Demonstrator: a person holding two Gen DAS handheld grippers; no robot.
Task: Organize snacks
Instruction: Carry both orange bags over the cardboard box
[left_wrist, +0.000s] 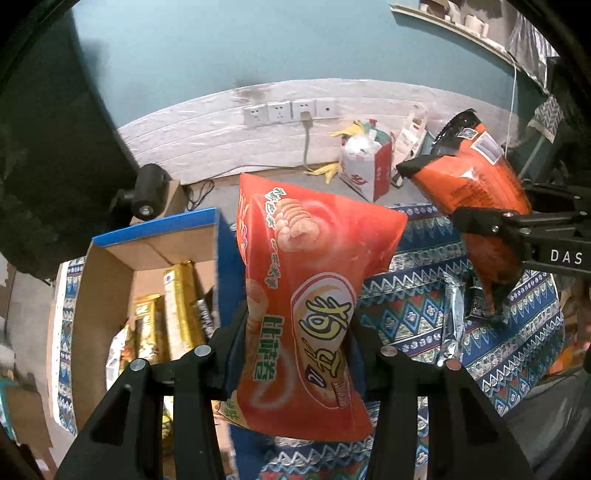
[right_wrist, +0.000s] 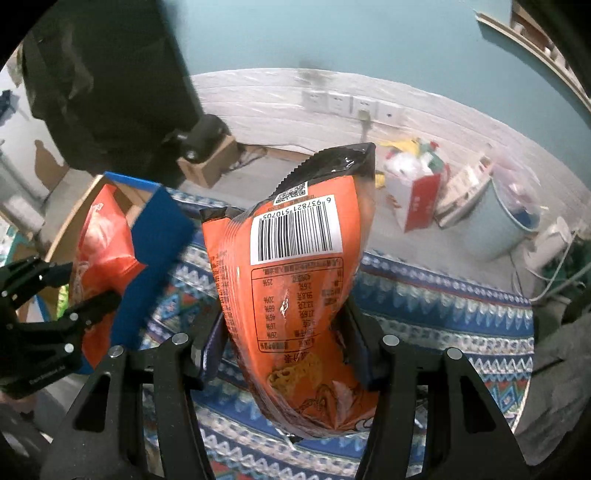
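Left gripper: its fingers are clenched on the red chip bag, low in the middle of the left wrist view. The bag hangs in the air, right beside the box.

Right gripper: its fingers squeeze the orange snack bag, low in the middle of the right wrist view (barcode side facing the camera). This bag is up in the air too, over the patterned cloth.

Already put away: gold packets stand inside the cardboard box, at the left of the left wrist view.

Still lying out: a silver packet sits on the cloth, at the right of that view.

Box: open, with a blue flap, and it looks like it has room left.

How far along: I think it is partly done. Two bags are held and not yet in the box, and at least one more waits.

Far back: a red and white bag stands on the floor by the wall (not part of the job, I think).
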